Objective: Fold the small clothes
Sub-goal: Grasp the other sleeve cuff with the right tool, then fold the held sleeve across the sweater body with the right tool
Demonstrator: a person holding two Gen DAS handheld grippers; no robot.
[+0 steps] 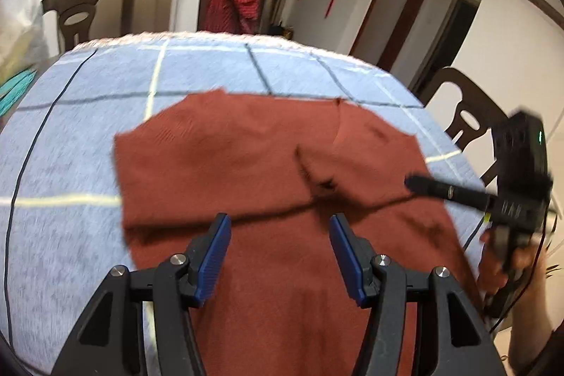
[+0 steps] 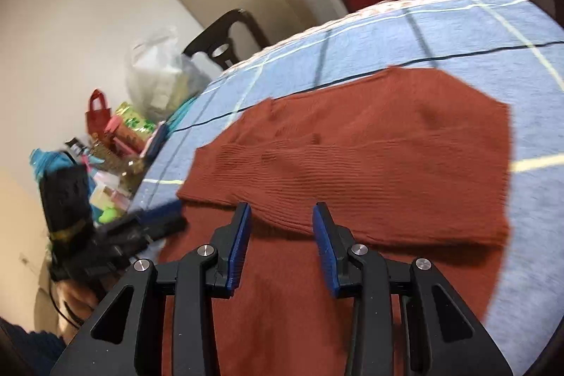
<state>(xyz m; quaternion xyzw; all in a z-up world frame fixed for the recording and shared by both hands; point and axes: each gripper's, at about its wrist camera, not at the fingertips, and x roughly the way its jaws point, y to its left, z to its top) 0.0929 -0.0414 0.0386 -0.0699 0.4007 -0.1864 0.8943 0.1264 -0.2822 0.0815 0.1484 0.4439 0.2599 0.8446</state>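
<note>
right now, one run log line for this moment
garment: rust sweater part folded on blue cloth | left hand-held gripper: open, empty | right hand-held gripper: open, empty

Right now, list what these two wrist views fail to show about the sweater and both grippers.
- Rust sweater: near hem cut off by the bottom edge and covered by gripper bodies, both views.
- Right gripper, left wrist view: motion-blurred, only one finger distinguishable.
- Left gripper, right wrist view: blurred, gap unreadable.
- Layers under the folded-over sleeve: hidden by the fabric itself.
</note>
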